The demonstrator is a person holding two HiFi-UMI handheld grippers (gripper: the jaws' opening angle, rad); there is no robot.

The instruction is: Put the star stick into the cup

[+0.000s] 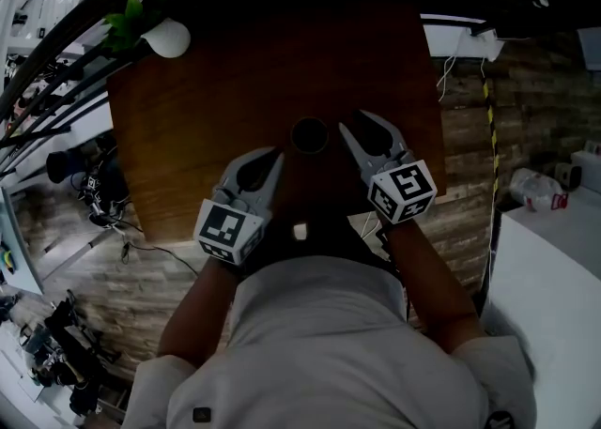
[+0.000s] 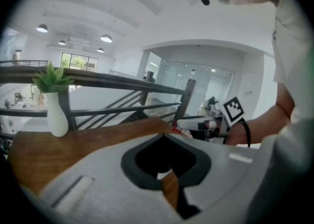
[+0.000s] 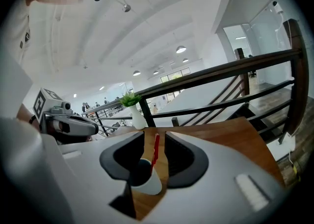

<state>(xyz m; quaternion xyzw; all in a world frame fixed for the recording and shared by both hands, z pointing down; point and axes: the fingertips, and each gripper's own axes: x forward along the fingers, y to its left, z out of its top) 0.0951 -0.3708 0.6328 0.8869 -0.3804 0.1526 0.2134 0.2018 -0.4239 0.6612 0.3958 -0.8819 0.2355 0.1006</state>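
- The right tongs (image 3: pixel 157 135) stand wide apart, pads clear of the stick.
- The red star stick (image 3: pixel 155 150) leans inside the white cup (image 3: pixel 149 185) on the desk (image 3: pixel 221 135). It looks light, thin and stiff, best pinched mid-shaft.
- The cup seems light and easily tipped.
- Farther off, the left tongs (image 2: pixel 164 136) are closed and empty.

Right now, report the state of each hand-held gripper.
Left hand-held gripper: closed, nothing between its jaws.
Right hand-held gripper: open; the star stick stands in the cup between its jaws, not gripped.
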